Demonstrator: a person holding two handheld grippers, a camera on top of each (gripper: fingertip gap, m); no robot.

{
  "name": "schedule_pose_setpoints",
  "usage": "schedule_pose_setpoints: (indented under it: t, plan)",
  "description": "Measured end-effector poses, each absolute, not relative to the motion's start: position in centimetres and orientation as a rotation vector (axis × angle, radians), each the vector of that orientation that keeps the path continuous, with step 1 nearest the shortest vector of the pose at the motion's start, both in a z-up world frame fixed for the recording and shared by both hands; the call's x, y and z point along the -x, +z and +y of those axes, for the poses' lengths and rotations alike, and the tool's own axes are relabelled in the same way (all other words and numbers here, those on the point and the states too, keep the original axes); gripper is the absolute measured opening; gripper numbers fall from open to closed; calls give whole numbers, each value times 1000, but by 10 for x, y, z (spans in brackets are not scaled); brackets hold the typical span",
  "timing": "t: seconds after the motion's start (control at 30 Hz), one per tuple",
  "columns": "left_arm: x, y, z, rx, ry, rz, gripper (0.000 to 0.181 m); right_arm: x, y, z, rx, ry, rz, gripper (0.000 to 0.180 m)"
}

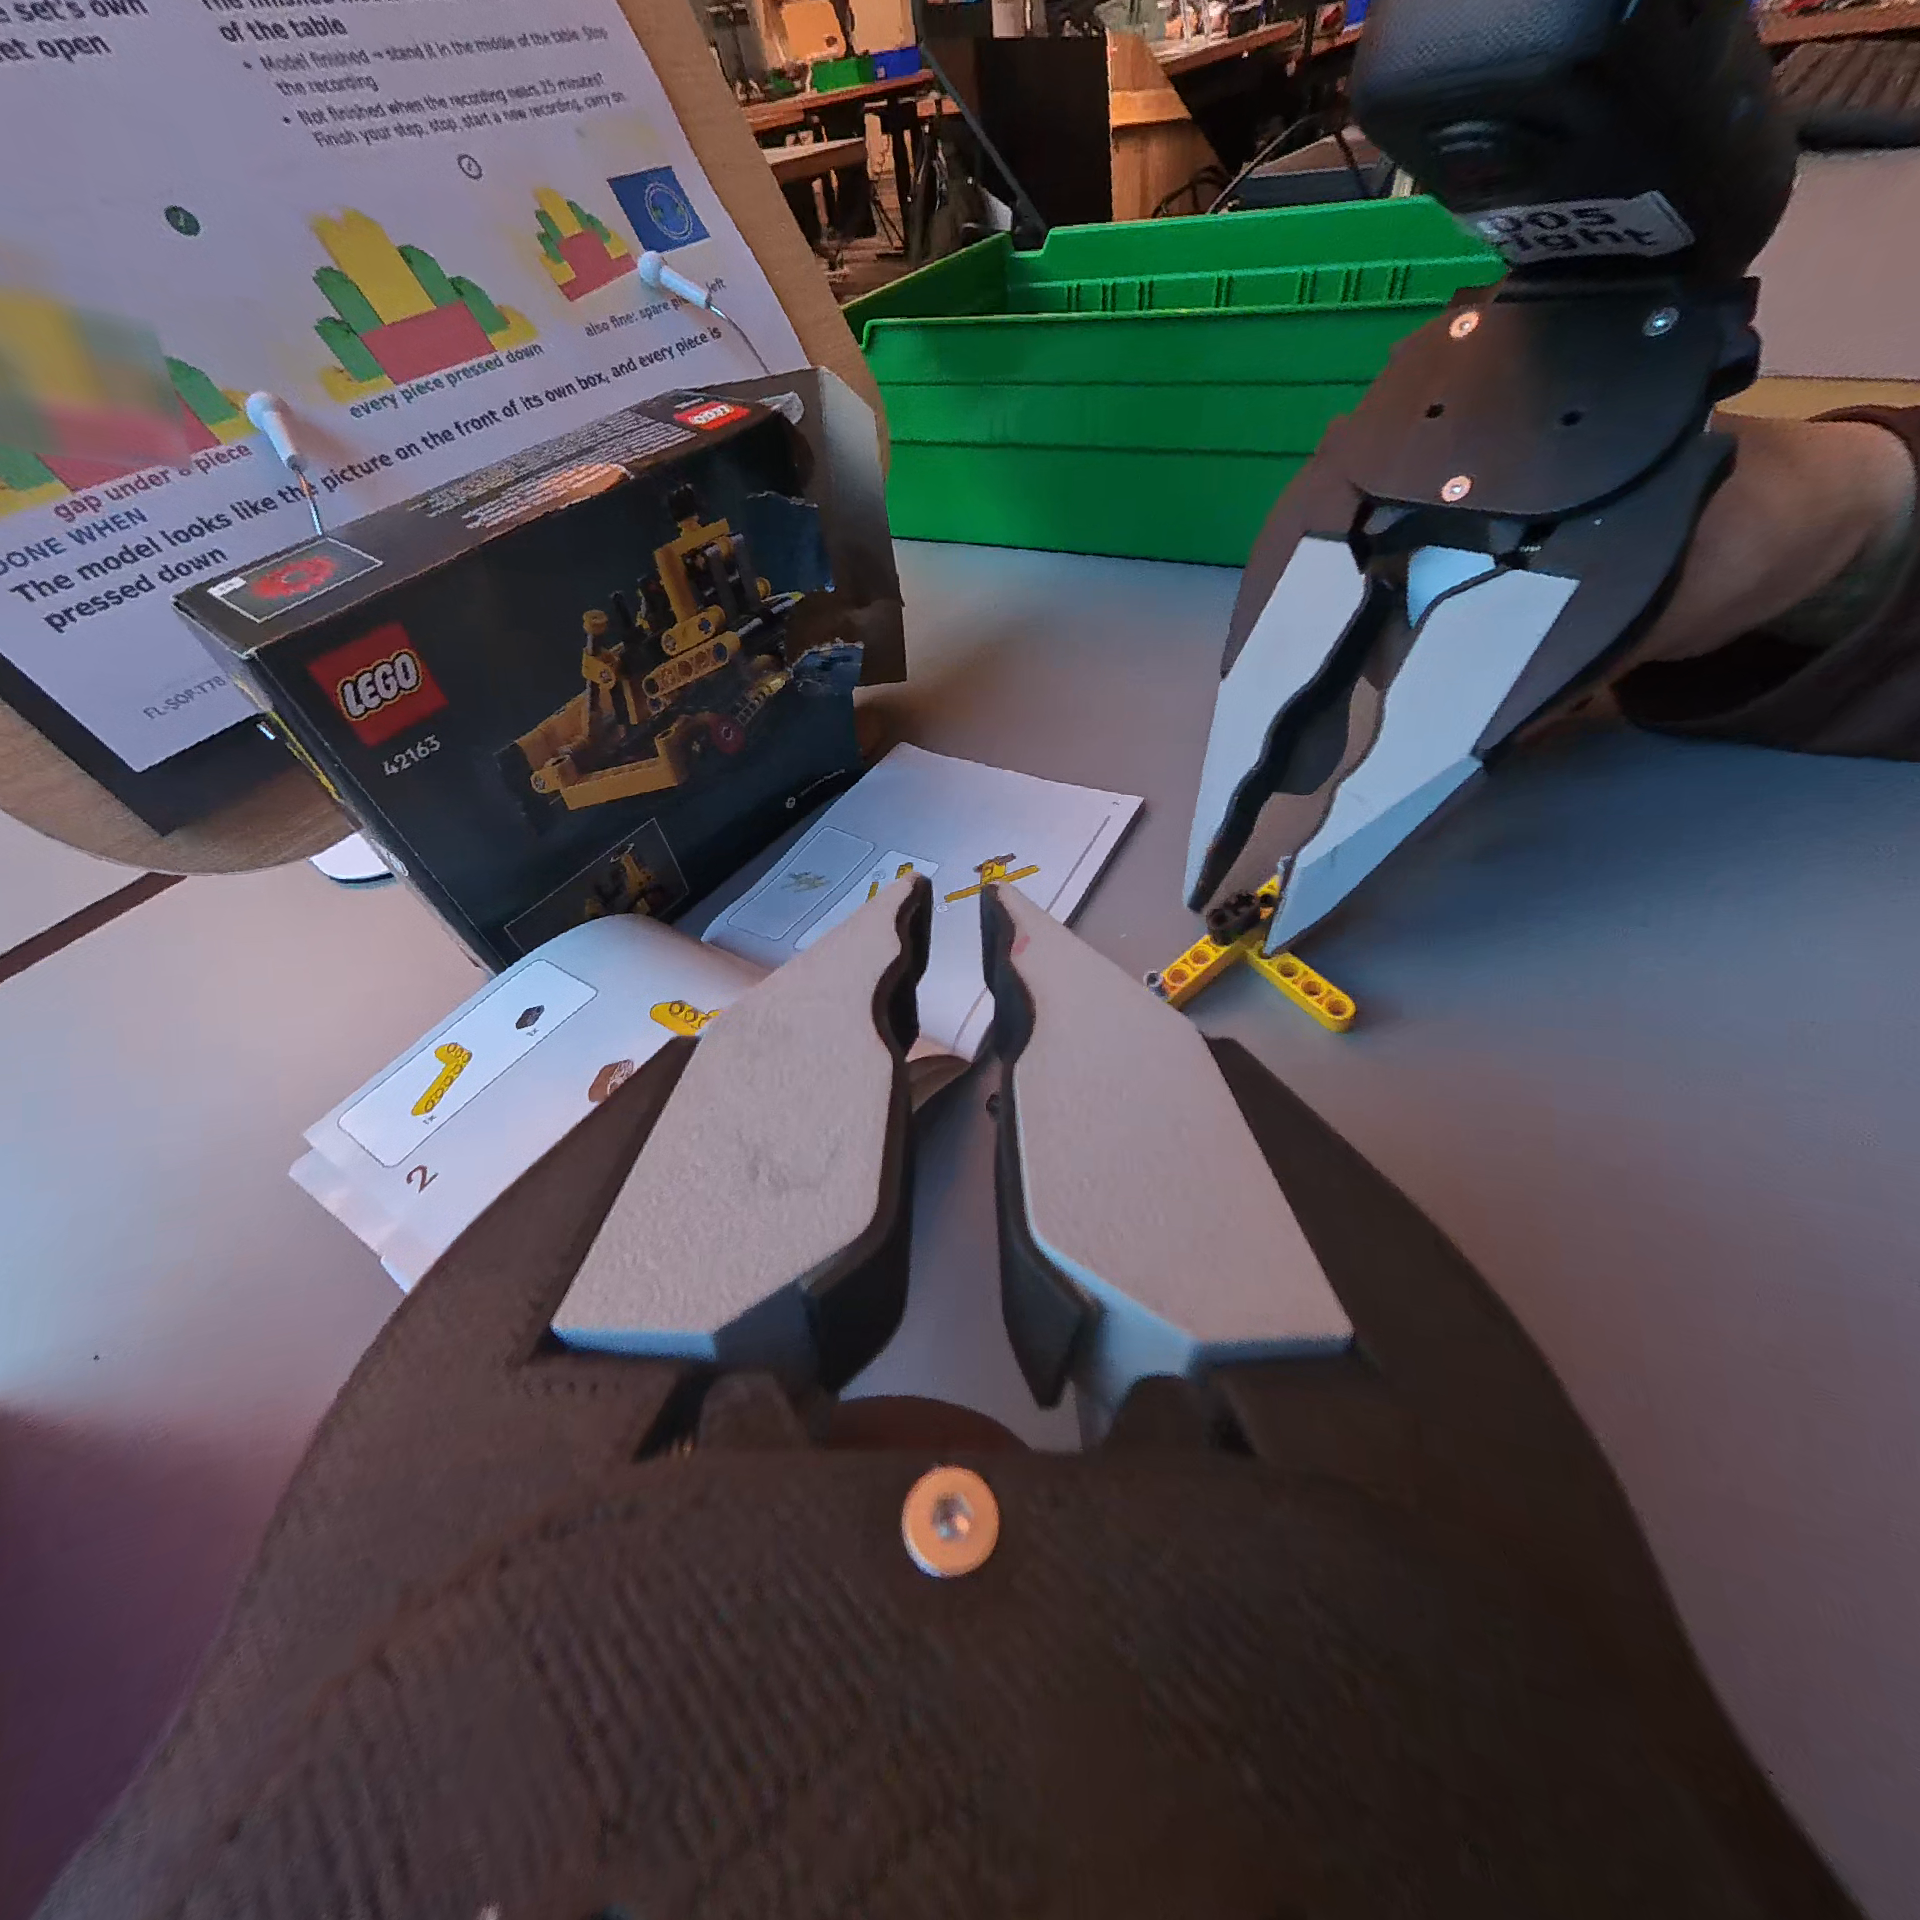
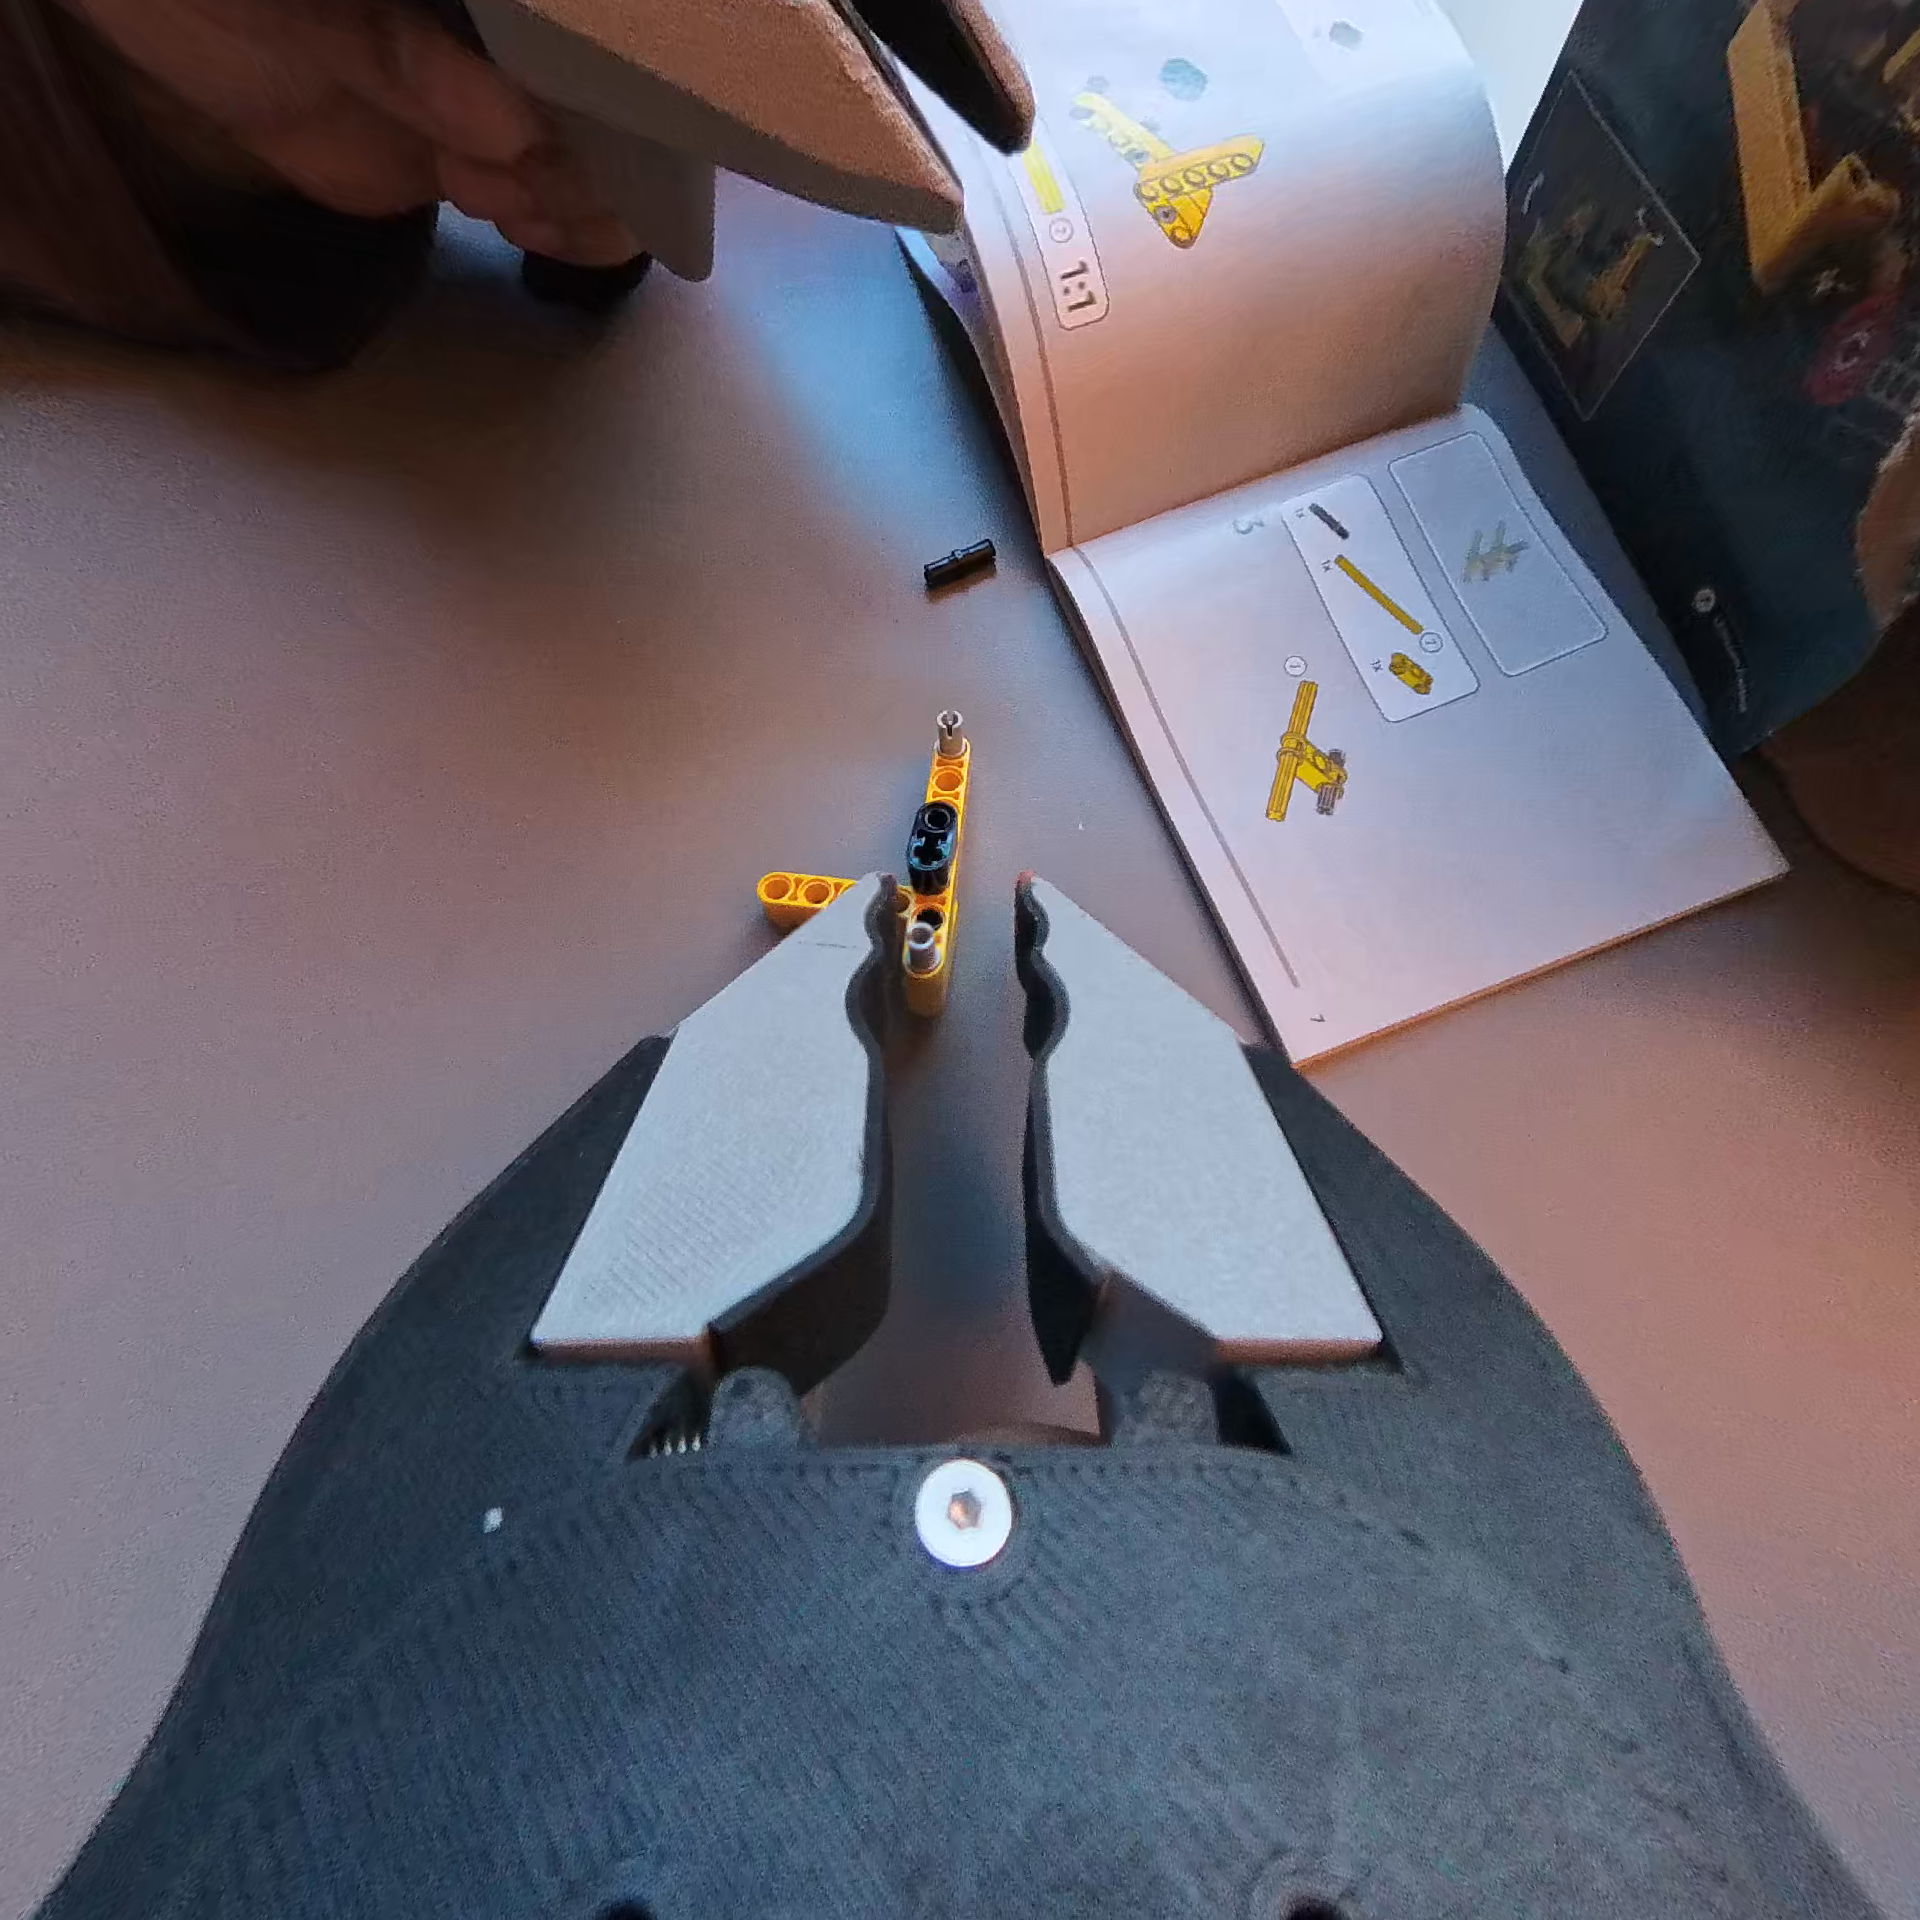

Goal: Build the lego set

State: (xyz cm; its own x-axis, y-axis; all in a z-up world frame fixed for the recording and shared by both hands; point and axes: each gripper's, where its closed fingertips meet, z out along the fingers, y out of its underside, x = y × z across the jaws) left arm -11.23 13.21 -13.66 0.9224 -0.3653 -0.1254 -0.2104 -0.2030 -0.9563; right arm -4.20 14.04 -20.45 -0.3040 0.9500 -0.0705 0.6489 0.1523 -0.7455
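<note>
Altogether, two empty tools, left [image 1: 951, 899] narrow, right [image 2: 956, 894] wider, flank one yellow assembly [image 2: 940, 831], one loose black pin [image 2: 959, 564].

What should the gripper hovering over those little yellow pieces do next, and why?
Probably close the right gripper gently on the yellow beam assembly. Its jaws stand open, with the upright beam between the fingertips, close against one finger, so it isn't gripped yet. A loose black pin lies on the table near the open instruction booklet, and steadying the assembly first would likely help fit it.

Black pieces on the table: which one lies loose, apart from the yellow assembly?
The small black pin near the booklet; the other black piece sits on the yellow assembly.
</note>
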Motion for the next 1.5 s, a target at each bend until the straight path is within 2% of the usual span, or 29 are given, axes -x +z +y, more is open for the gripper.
schedule_pose_setpoints:
  t: [0.03,0.13,0.33,0.7,0.83,0.97,1.07,1.17,1.3,1.43,1.5]
  plan:
    - [111,-136,132,1784,-143,437,7,42,-202,141,1508,967,-2015,20]
    - [112,-133,132,1766,-117,446,6,44,-188,140,1447,1026,-1977,23]
    - [94,-123,124,1684,-196,515,0,47,-120,199,1368,1080,-1465,29]
    - [81,-123,118,1663,-314,562,0,53,-158,235,1410,787,-1481,40]
    - [85,-126,122,1701,-320,506,32,56,-161,241,1381,705,-1498,41]
    - [75,-115,120,1645,-376,507,43,53,-161,253,1421,674,-1452,41]
    - [69,-100,123,1633,-344,533,43,50,-162,263,1471,673,-1410,42]
    - [67,-115,128,1729,-311,617,49,49,-161,264,1489,718,-1396,43]
    - [78,-135,133,1763,-242,631,40,48,-158,260,1464,783,-1404,41]
    - [88,-127,126,1751,-122,614,31,49,-160,261,1490,797,-1409,37]
    - [74,-125,114,1718,-172,686,12,50,-163,264,1514,785,-1408,37]
